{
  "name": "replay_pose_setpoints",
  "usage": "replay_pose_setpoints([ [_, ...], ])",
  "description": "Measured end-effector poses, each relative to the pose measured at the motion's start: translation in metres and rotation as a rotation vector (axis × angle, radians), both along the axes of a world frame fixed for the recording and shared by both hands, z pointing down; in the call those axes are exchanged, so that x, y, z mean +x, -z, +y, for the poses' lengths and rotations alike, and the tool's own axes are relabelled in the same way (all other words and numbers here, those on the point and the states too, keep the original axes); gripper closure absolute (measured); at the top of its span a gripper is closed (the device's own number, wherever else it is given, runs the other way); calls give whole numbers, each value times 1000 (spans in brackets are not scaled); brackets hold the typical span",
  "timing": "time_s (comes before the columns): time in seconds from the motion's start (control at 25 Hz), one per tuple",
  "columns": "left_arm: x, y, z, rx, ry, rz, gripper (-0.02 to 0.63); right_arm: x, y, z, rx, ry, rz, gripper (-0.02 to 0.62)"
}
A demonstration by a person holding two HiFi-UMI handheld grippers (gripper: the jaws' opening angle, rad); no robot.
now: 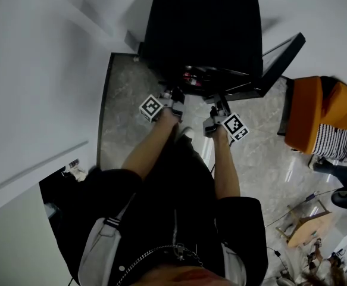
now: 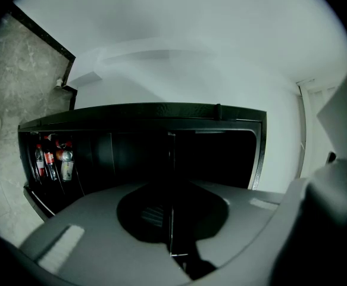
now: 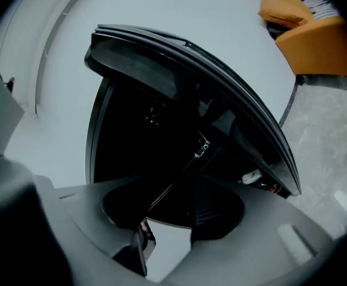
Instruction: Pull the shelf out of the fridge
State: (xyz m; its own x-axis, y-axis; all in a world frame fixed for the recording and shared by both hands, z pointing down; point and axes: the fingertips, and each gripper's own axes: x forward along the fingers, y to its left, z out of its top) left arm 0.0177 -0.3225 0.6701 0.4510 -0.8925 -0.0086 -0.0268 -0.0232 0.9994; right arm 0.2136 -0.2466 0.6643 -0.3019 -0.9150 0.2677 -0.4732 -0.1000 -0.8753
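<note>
Left gripper (image 1: pixel 176 94) is pinched nearly shut on the thin front edge of the shelf (image 2: pixel 171 177), which sits inside the open fridge (image 1: pixel 203 28). Right gripper (image 1: pixel 218 108), just right of it, has jaws wide apart, clamping nothing.

Black fridge (image 1: pixel 203 28) open — thin clear shelf (image 2: pixel 172 189), seemingly protruding.

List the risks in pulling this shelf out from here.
1. Only the left tongs seem clamped on the thin shelf edge. The right tongs stand open, so a one-sided pull may skew and jam it.
2. The bottles in the open door sit nearby; a swinging shelf could knock them.
</note>
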Motion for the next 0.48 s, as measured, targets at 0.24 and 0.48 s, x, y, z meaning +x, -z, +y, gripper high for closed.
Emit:
replay_pose_setpoints([
  [0.24, 4, 2, 1, -8, -24, 32, 581, 13, -7, -25, 22, -40, -112, 465],
  [0.48, -29, -5, -19, -2, 24, 34, 571, 23, -17, -37, 37, -88, -194, 465],
])
